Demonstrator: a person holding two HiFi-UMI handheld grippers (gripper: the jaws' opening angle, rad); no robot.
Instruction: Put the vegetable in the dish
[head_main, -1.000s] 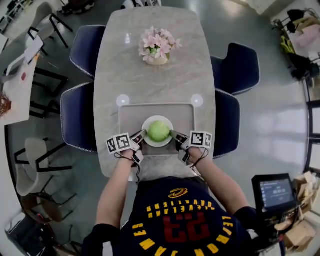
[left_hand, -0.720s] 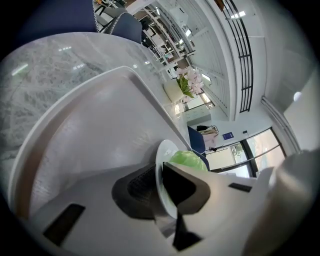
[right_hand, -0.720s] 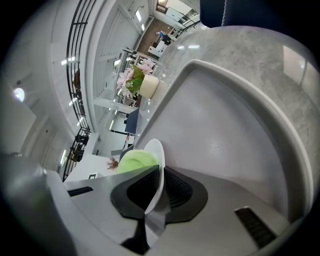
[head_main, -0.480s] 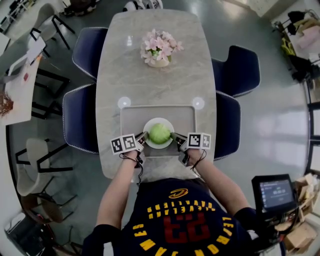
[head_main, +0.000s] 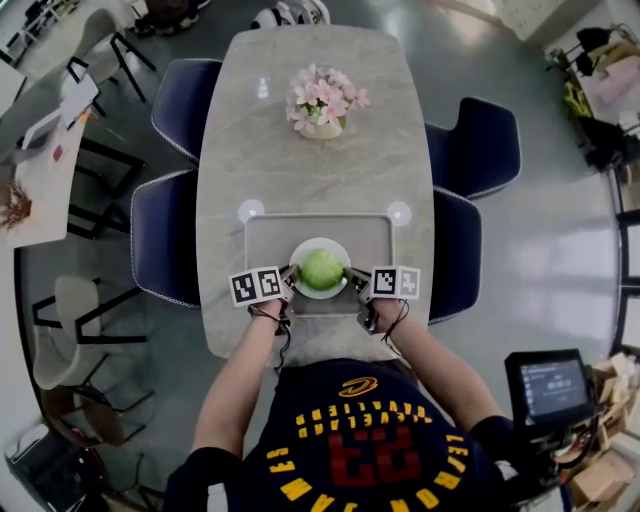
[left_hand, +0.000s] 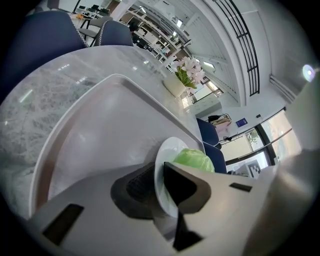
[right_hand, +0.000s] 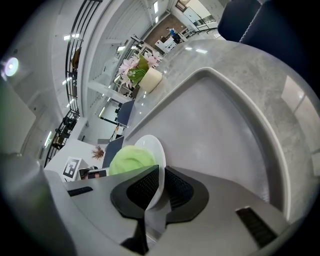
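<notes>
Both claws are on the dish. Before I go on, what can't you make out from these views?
Whether the dish rests on the tray or hangs above it: the head view looks straight down, and in the gripper views the left claw and right claw cover its underside.
Kind of vegetable: small in the head view, half hidden behind dish and claws elsewhere.
Two round discs on the table: too small to identify.
</notes>
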